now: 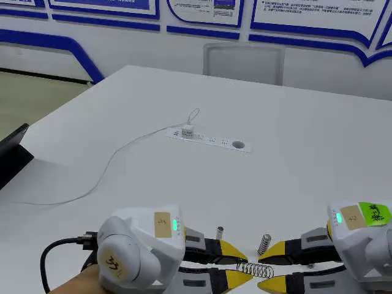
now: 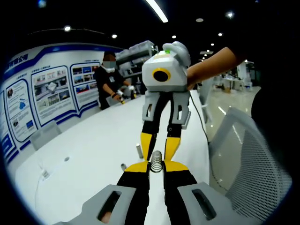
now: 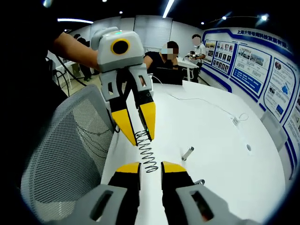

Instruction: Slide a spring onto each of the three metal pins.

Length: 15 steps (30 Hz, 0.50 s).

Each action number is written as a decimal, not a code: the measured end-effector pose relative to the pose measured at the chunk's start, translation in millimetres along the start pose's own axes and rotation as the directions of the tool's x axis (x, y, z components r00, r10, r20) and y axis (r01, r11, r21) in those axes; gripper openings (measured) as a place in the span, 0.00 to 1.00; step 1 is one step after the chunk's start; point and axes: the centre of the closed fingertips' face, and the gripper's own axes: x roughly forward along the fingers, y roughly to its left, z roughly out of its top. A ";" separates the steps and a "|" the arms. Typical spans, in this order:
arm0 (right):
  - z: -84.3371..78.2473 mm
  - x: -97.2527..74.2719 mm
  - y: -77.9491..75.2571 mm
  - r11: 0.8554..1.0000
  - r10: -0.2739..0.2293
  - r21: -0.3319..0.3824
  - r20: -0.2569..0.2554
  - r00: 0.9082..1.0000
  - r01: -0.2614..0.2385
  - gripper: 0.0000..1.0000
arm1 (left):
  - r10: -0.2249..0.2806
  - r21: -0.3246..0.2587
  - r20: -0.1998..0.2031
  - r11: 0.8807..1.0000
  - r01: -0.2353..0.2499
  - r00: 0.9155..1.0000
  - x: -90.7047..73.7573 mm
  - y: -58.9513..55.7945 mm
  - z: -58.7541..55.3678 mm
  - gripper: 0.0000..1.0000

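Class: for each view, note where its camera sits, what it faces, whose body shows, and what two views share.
Head view: headset, looking down at table, left gripper, right gripper; forearm shows.
Left gripper view: rides left gripper, own jaws below, faces right gripper and its hand.
Right gripper view: rides right gripper, own jaws below, faces left gripper and an arm.
Shared: both gripper views see the spring.

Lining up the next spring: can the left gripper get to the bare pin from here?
Probably yes. The bare pin stands upright just past the left gripper, with nothing between them. The spring at its tips runs across to the right gripper, which may need to back off first.
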 end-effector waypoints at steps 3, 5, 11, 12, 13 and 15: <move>-2.3 0.2 -0.4 1.000 0.001 0.026 0.011 1.000 -0.001 0.16 | 0.002 -0.020 0.022 1.000 -0.001 1.000 -1.4 1.5 4.4 0.09; 5.3 -1.4 -1.2 0.998 -0.002 0.067 0.063 0.998 -0.003 0.13 | -0.002 -0.031 0.025 1.000 0.002 1.000 -1.5 1.2 4.8 0.09; 10.2 -8.8 2.3 0.996 0.030 0.079 0.087 0.996 -0.037 0.12 | -0.016 -0.010 -0.002 1.000 0.016 1.000 -1.1 -1.5 -2.3 0.09; 10.5 -9.0 3.8 0.997 0.037 0.070 0.083 0.996 -0.043 0.12 | -0.018 -0.002 -0.012 1.000 0.018 1.000 -0.2 -2.9 -4.4 0.10; 10.7 -9.4 4.6 0.997 0.042 0.061 0.080 0.996 -0.047 0.11 | -0.020 0.000 -0.016 1.000 0.020 1.000 0.3 -3.7 -5.6 0.10; 13.0 -10.9 6.3 0.997 0.053 0.049 0.080 0.995 -0.057 0.11 | -0.020 0.014 -0.032 1.000 0.021 0.999 0.8 -4.8 -9.7 0.10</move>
